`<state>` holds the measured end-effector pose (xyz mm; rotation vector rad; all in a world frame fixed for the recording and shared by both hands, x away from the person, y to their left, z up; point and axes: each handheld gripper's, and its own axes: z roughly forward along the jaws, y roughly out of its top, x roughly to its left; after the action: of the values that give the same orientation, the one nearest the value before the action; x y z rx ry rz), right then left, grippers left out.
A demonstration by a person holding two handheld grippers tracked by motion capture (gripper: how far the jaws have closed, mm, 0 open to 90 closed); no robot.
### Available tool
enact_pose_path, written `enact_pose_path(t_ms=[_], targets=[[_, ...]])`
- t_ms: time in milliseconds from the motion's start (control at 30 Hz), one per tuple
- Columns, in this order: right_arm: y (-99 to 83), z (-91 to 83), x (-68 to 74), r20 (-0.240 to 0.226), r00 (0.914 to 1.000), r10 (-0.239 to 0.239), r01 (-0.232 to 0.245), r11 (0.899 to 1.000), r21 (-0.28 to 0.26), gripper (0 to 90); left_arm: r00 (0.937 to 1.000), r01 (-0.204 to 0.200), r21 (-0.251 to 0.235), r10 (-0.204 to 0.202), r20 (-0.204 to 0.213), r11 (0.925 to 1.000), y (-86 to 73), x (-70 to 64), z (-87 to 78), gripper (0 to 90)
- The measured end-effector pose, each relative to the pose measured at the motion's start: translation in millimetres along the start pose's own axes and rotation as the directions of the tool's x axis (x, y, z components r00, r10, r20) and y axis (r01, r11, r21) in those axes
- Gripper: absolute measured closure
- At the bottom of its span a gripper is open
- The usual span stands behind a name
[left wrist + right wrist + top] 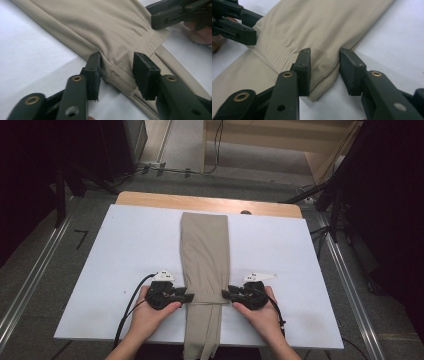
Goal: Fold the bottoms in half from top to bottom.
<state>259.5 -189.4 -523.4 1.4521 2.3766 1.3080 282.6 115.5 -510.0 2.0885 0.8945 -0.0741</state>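
Folded beige trousers (pixel 204 255) lie lengthwise at frame centre on the white board (pixel 125 250). Left gripper (pixel 187 297) at the garment's left edge, right gripper (pixel 226 294) at its right edge. Both jaws parted, straddling fabric corners without clamping.

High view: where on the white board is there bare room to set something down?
Bare strips of the white board flank the folded beige trousers, left and right, up to the far edge. It is crowded near the front, where the left claw and right claw meet the cloth.
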Motion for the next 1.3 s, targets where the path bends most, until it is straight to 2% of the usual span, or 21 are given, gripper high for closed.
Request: enact_pose_path(t_ms=[133,300,400,500,800,967,1100,1300], targets=[[-0.5,0.4,-1.0,-0.036,0.9993,-0.006,0.006,1.0,0.006,70.1,1.0,-0.006,-0.002,0.006,-0.003,1.0,-0.4,-0.2,0.5,67.8],[0.0,0.2,1.1,-0.035,0.999,-0.027,0.028,1.0,0.007,75.5,0.9999,-0.01,-0.004,0.01,-0.005,0.9999,-0.5,-0.7,0.8,72.1],[-0.7,1.1,3.3,-0.014,0.9991,-0.039,0.039,0.999,-0.001,80.5,0.9999,-0.015,-0.012,0.015,-0.003,0.9998,-0.7,-1.2,0.6,74.9],[-0.7,1.9,7.0,0.016,0.997,-0.076,0.076,0.997,-0.008,85.9,0.9997,-0.023,-0.02,0.023,-0.002,0.9995,-1.1,-2.1,-0.6,78.1],[-1.9,0.3,8.6,0.017,0.9948,-0.101,0.101,0.994,-0.036,87.6,0.9995,-0.032,-0.039,0.032,-0.004,0.9987,-0.4,-3.0,-2.1,81.8],[-2.0,-4.3,8.2,0.0,0.9936,-0.113,0.113,0.991,-0.073,87.8,0.9991,-0.035,-0.062,0.036,0.02,0.9974,0.3,-2.3,-4.6,82.5],[-0.9,-6.6,10.3,-0.009,0.9916,-0.129,0.128,0.988,-0.09,87.8,0.9984,-0.044,-0.081,0.047,0.033,0.9958,1.1,-1.0,-9.7,82.8],[0.5,-10.3,16.4,-0.025,0.9916,-0.127,0.123,0.987,-0.103,87.8,0.9977,-0.053,-0.103,0.057,0.036,0.9932,2.5,-4.8,-19.1,83.0]])
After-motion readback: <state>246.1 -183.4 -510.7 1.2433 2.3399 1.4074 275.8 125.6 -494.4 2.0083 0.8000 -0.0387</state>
